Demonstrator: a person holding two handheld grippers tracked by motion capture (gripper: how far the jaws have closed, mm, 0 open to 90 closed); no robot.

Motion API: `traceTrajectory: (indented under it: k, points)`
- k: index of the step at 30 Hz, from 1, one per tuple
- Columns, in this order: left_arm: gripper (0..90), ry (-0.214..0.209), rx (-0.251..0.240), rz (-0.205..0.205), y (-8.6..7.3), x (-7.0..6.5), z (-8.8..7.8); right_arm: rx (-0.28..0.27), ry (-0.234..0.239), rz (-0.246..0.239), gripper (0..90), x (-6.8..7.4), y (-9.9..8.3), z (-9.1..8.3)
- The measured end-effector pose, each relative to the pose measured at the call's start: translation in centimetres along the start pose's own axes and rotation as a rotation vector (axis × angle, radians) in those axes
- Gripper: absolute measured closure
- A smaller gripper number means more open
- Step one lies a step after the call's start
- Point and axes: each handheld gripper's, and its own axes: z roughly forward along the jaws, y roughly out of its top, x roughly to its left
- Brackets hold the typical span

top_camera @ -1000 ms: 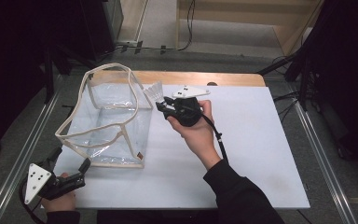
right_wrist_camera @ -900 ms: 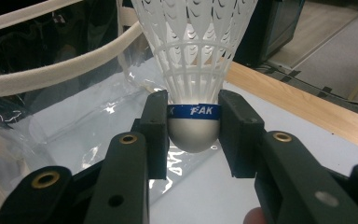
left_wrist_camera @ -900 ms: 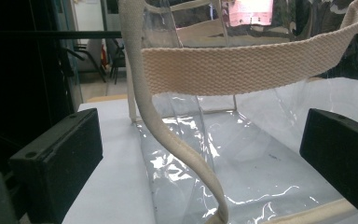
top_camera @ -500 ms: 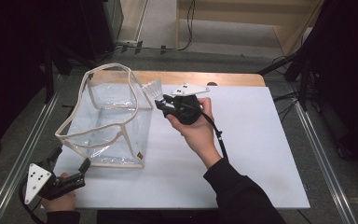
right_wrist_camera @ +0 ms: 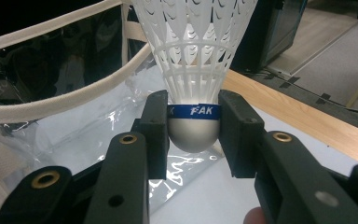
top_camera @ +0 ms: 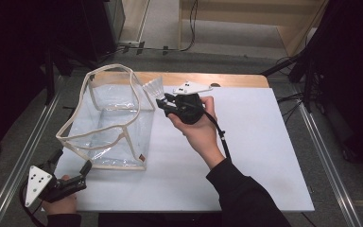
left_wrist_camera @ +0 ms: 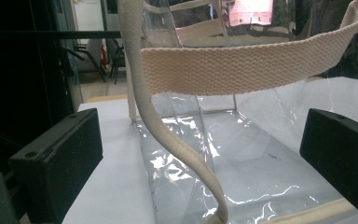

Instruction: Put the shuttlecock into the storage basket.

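Our right tool [right_wrist_camera: 193, 135] clamps the rounded cork of a white shuttlecock [right_wrist_camera: 193, 56], skirt pointing away from the jaws, just beside the rim of the clear bag [top_camera: 108, 123]. Our left tool [left_wrist_camera: 200, 158] stands released, jaws either side of the bag's near strap on the white bench [top_camera: 255, 156].

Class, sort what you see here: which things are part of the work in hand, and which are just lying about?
Part of the work: shuttlecock, held in the right claw; clear bag; open left claw at the bag's near corner.

Lying about: cables on the floor beyond the table.
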Motion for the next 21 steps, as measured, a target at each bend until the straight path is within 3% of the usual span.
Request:
traceTrajectory:
  k: [21]
  points:
    - [0.0, 0.002, 0.000, 0.003, 0.0, 0.0, 0.0, -0.008, 0.020, -0.020, 63.3, 1.1, 1.4, 0.3]
